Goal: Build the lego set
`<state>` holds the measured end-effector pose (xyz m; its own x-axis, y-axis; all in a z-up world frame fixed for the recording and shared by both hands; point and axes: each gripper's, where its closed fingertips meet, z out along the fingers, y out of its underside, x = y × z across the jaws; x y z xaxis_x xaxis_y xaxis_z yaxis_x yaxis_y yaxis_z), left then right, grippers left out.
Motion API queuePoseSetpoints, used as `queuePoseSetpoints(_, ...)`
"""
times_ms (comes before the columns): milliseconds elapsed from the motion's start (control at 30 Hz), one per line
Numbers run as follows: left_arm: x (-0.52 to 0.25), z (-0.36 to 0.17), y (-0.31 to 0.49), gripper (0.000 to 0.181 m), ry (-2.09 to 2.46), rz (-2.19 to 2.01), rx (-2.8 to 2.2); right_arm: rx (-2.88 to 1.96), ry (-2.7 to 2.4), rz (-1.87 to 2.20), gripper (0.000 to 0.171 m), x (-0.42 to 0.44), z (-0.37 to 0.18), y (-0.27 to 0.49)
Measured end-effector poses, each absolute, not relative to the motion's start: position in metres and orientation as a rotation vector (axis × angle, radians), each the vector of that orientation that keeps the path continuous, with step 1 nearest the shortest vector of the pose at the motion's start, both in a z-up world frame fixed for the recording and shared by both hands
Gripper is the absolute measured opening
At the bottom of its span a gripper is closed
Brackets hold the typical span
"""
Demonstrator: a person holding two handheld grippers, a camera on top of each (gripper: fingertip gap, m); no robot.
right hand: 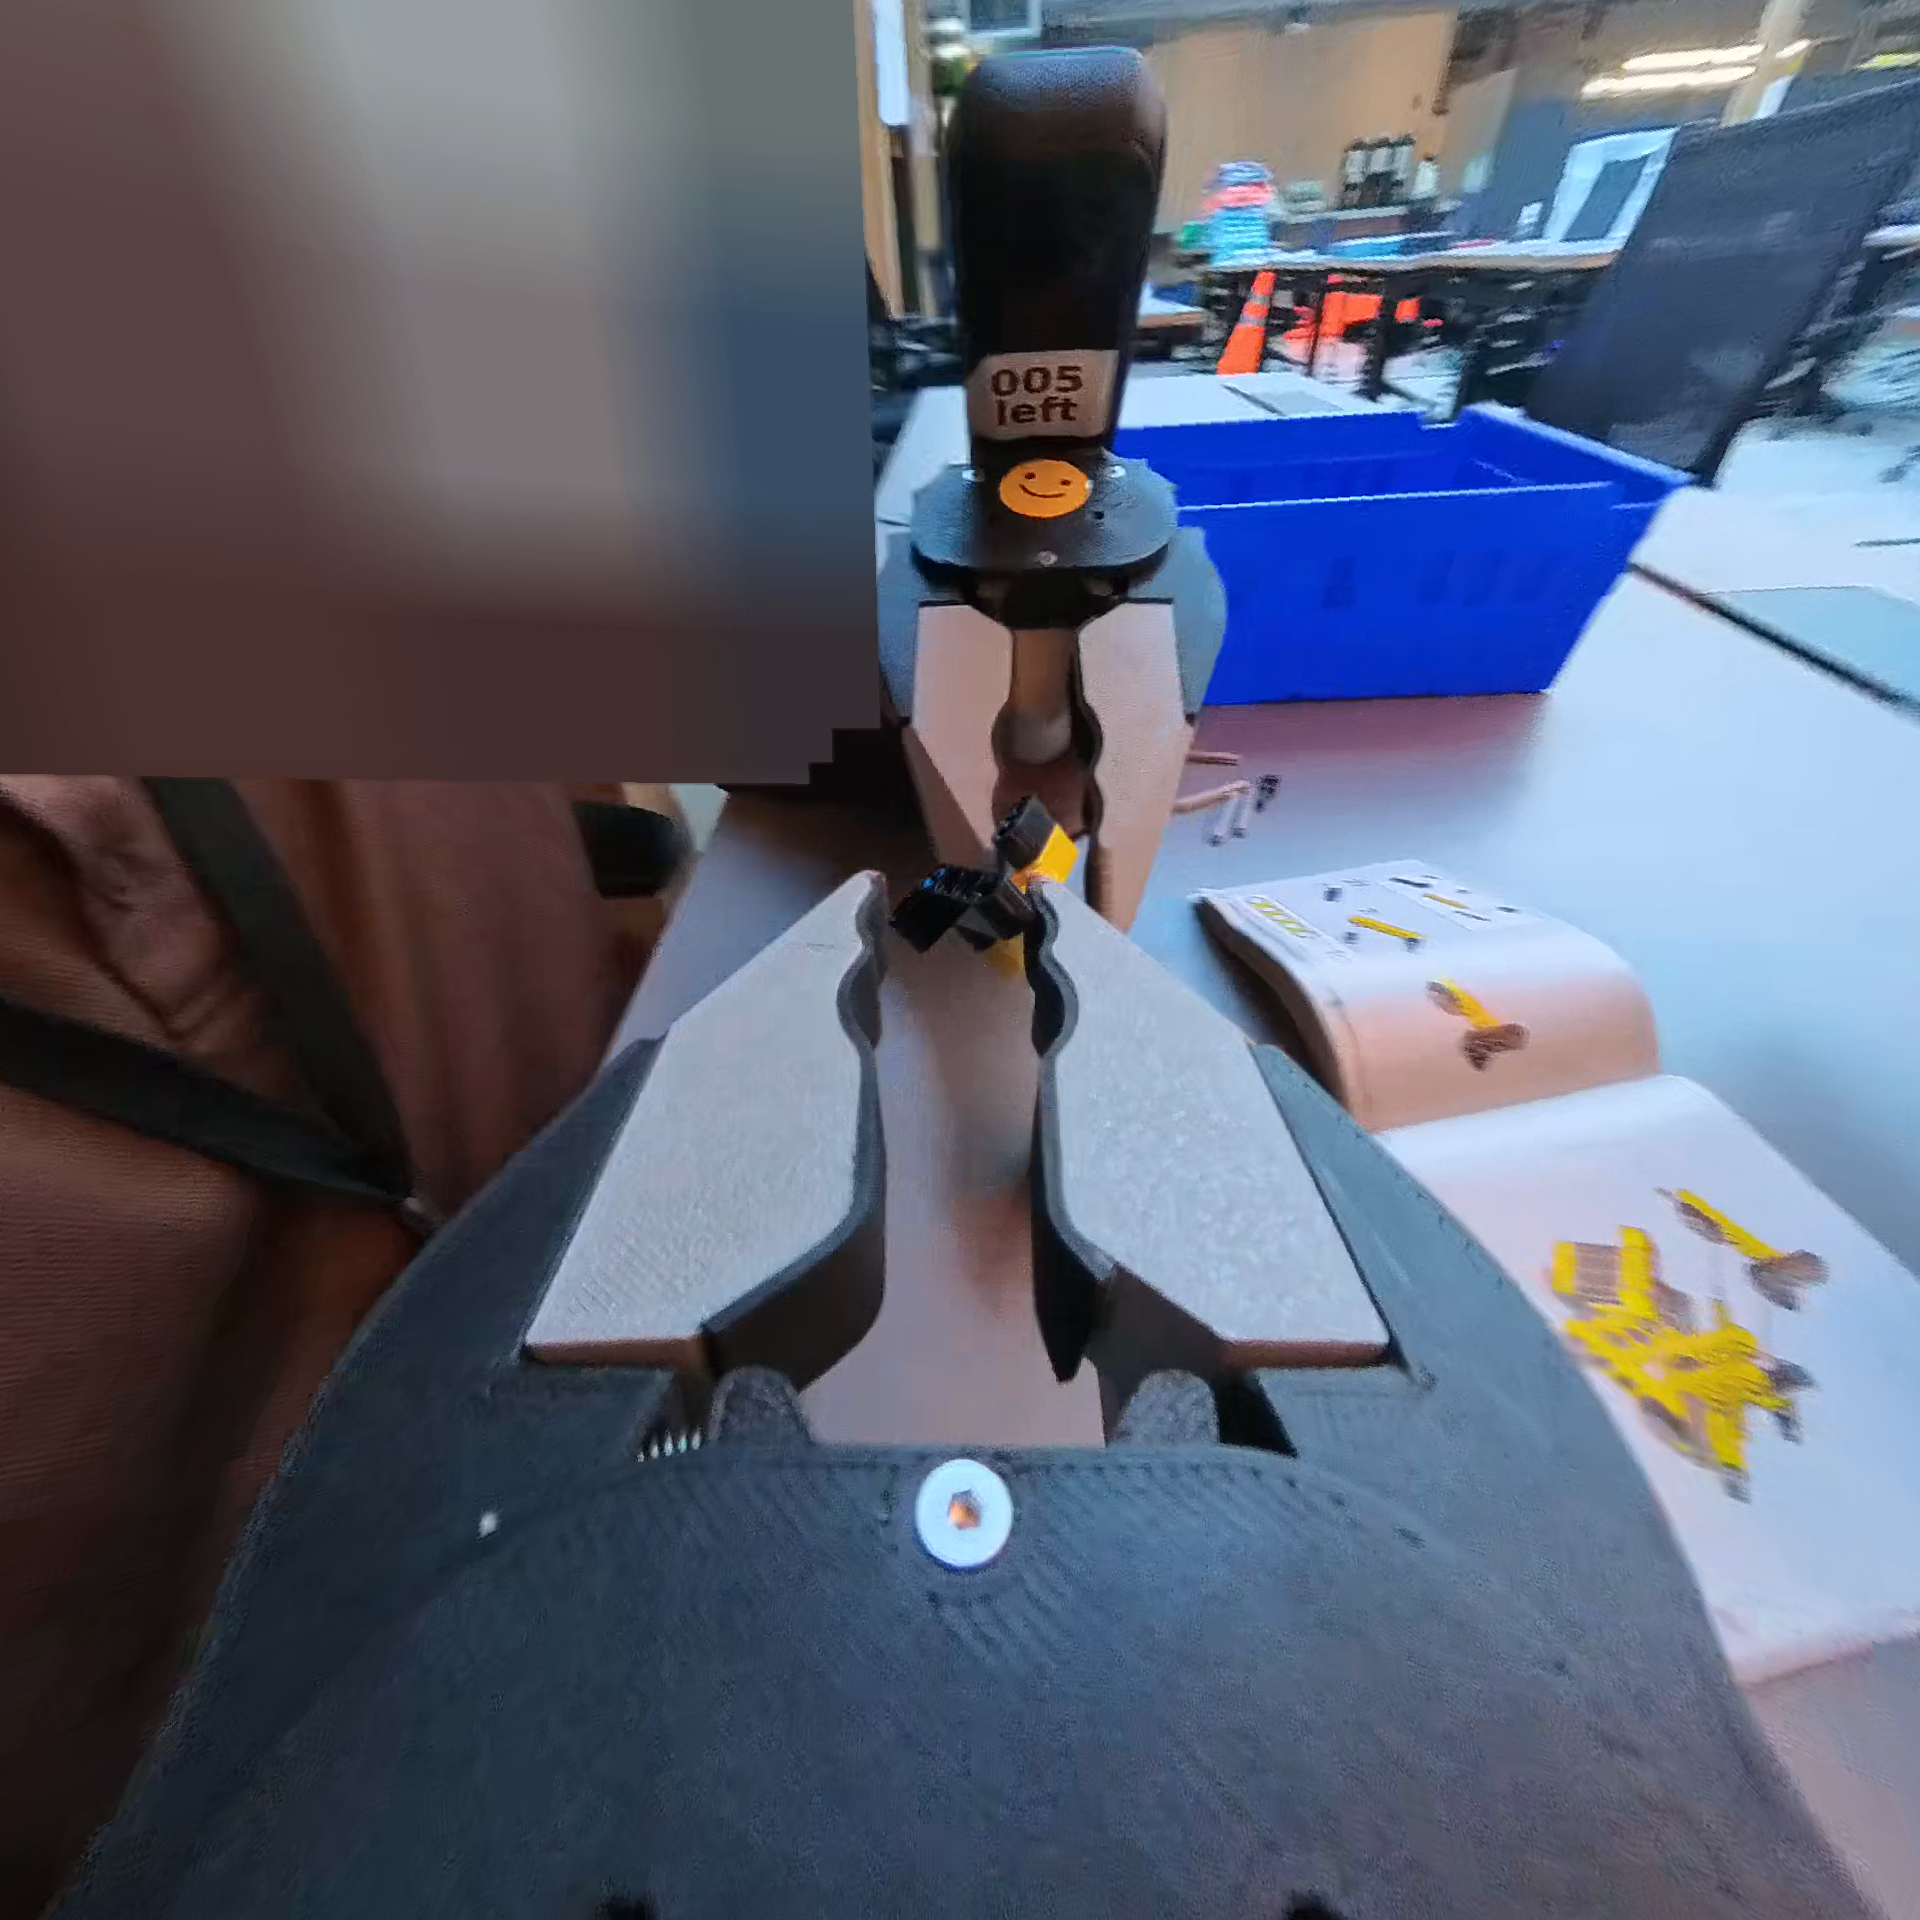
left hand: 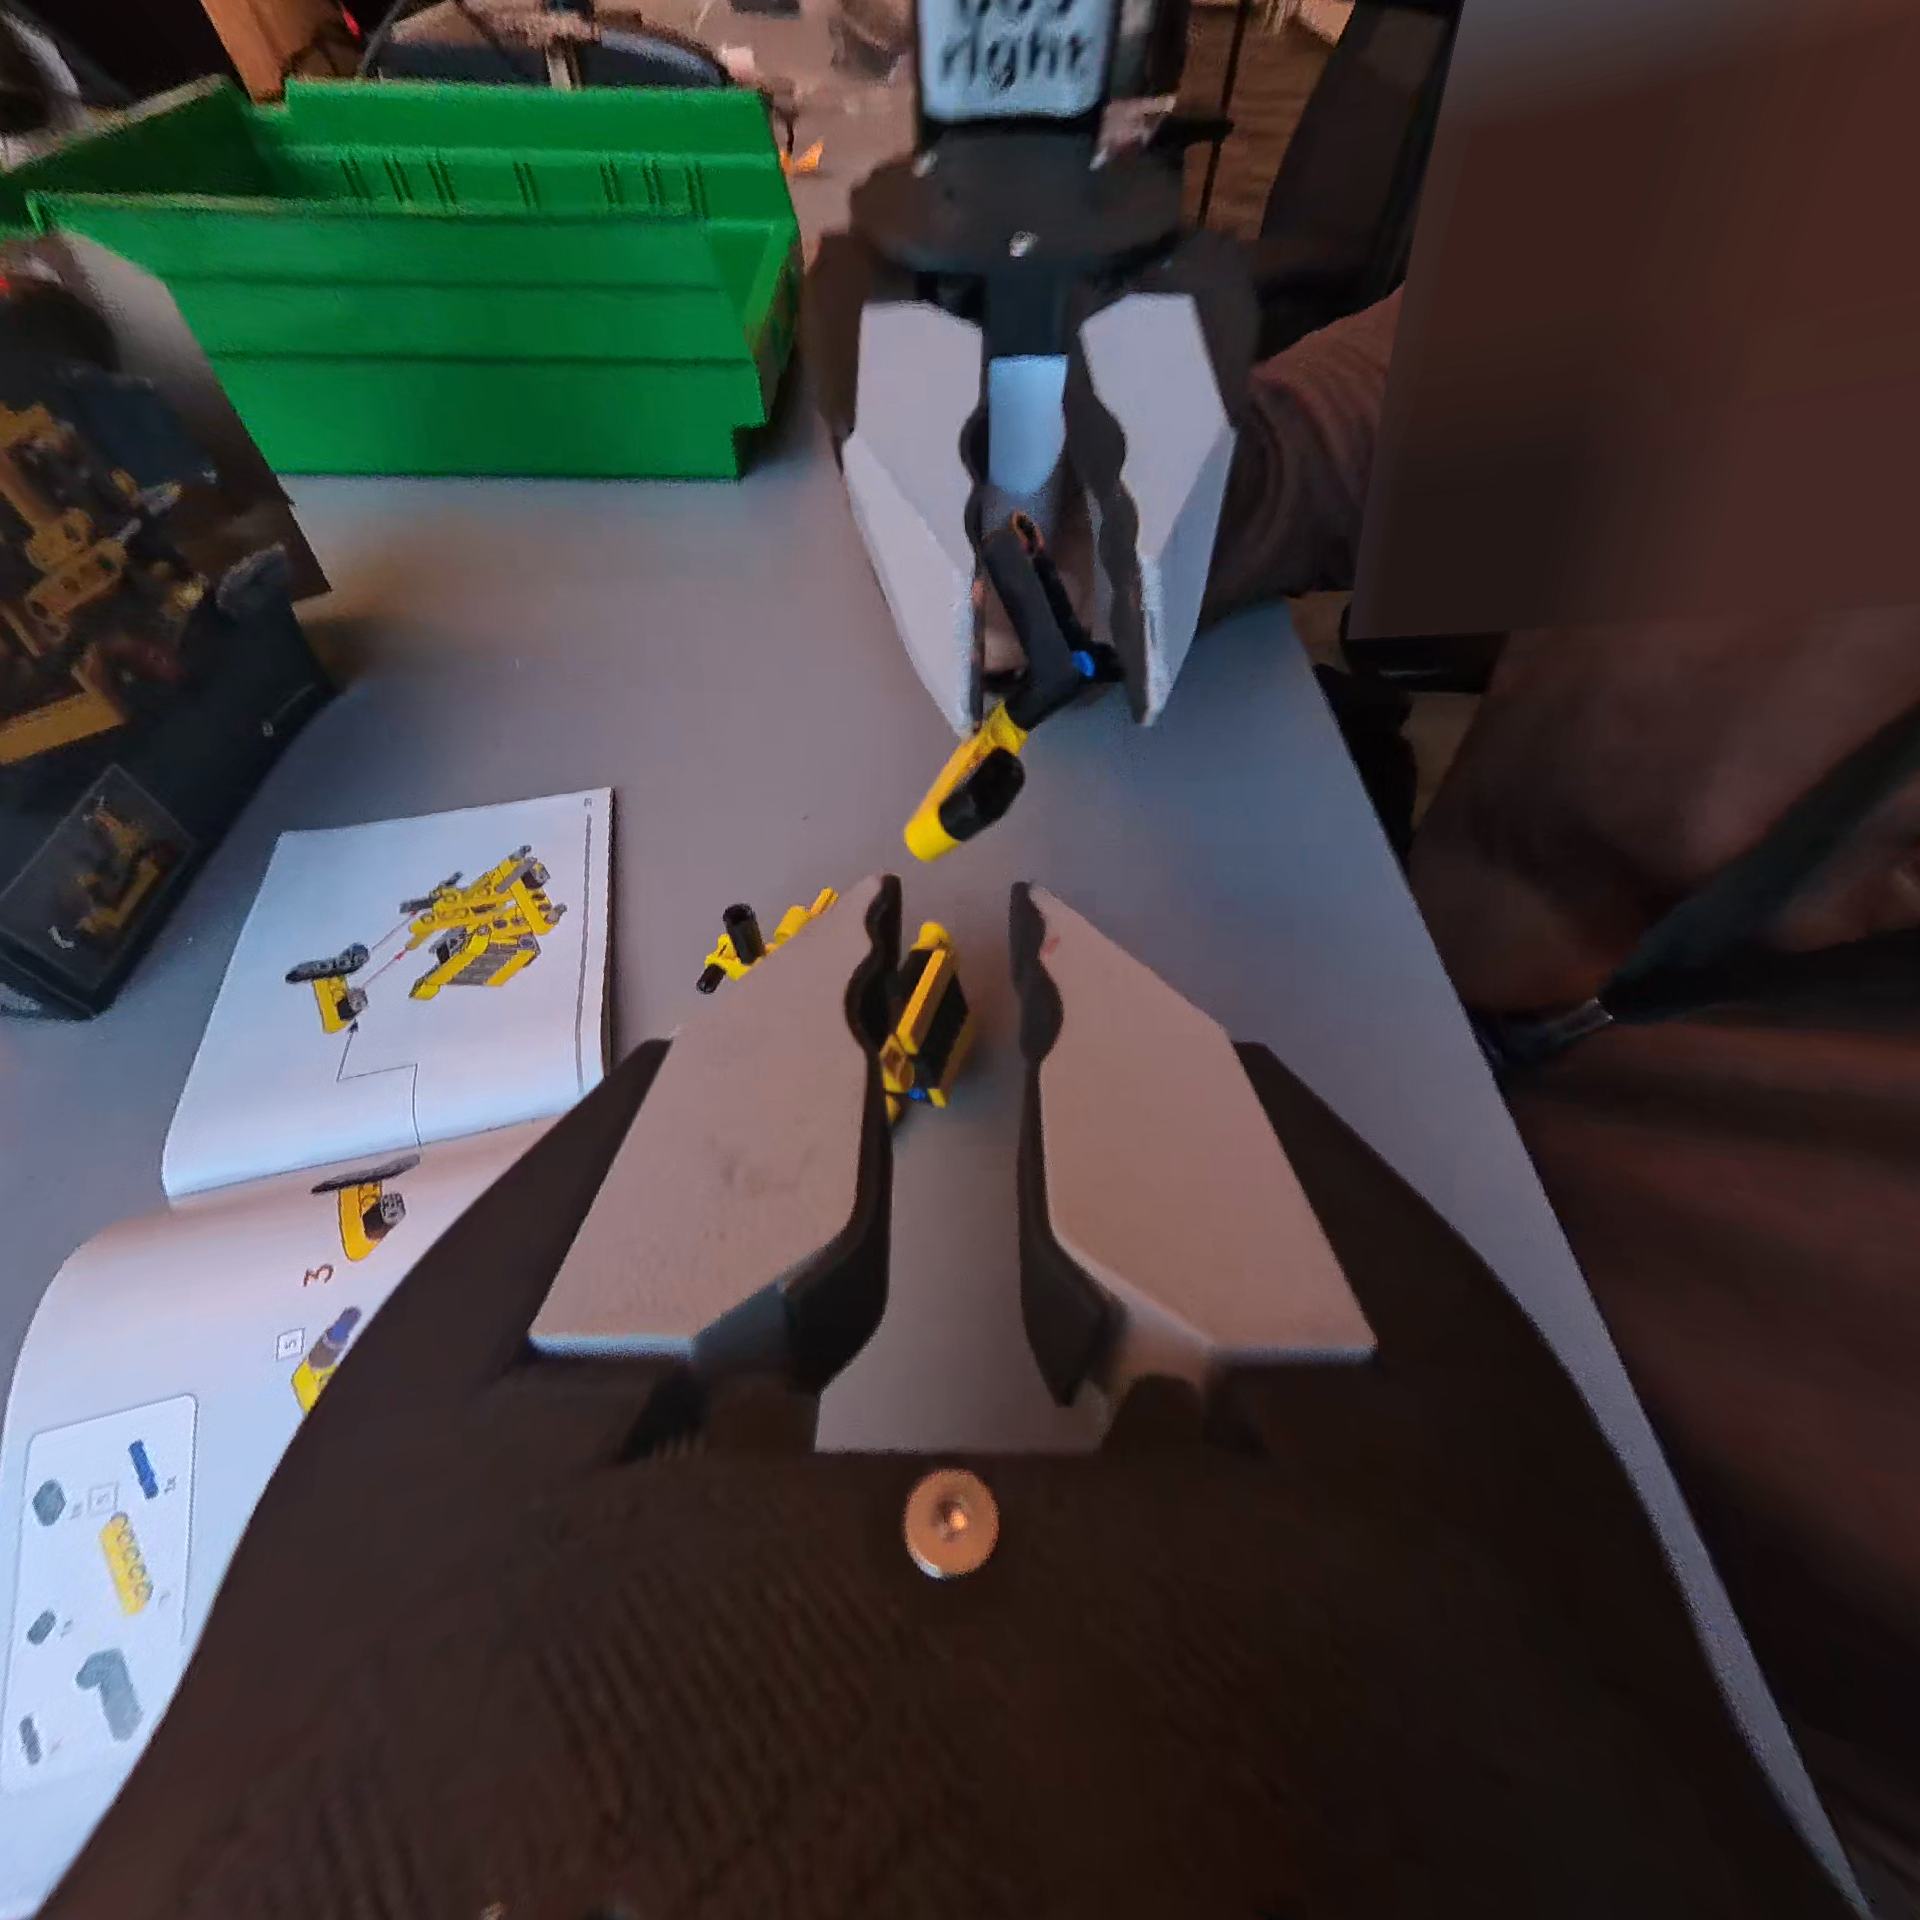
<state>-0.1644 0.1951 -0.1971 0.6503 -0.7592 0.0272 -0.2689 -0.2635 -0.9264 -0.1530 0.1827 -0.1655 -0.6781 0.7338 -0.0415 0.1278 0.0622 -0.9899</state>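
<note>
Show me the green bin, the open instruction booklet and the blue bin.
green bin (left hand: 468,343): left wrist view, front wall.
instruction booklet (left hand: 312,1091): left wrist view, blank part of upper page.
blue bin (right hand: 1392,603): right wrist view, near side wall.

Green bin (left hand: 468,301), perhaps blue bin (right hand: 1392,561)

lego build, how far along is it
Early. Done: a small yellow-and-black block sits between the left gripper fingers, ungripped. In hand: the right gripper holds a black-and-yellow arm piece. Left: loose yellow parts on the table; the open manual pictures a far bigger model.
</note>
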Motion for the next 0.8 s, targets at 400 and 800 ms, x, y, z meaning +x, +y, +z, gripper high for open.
queuePoseSetpoints(400,-0.159,-0.186,0.193,0.010,0.735,-0.761,-1.789,-0.973,-1.918,1.714,0.024,-0.160,-0.180,0.181)
queuePoseSetpoints(800,-0.188,-0.186,0.209,0.004,0.534,-0.754,-1.845,-1.151,-1.793,1.445,0.035,-0.179,-0.192,0.223)
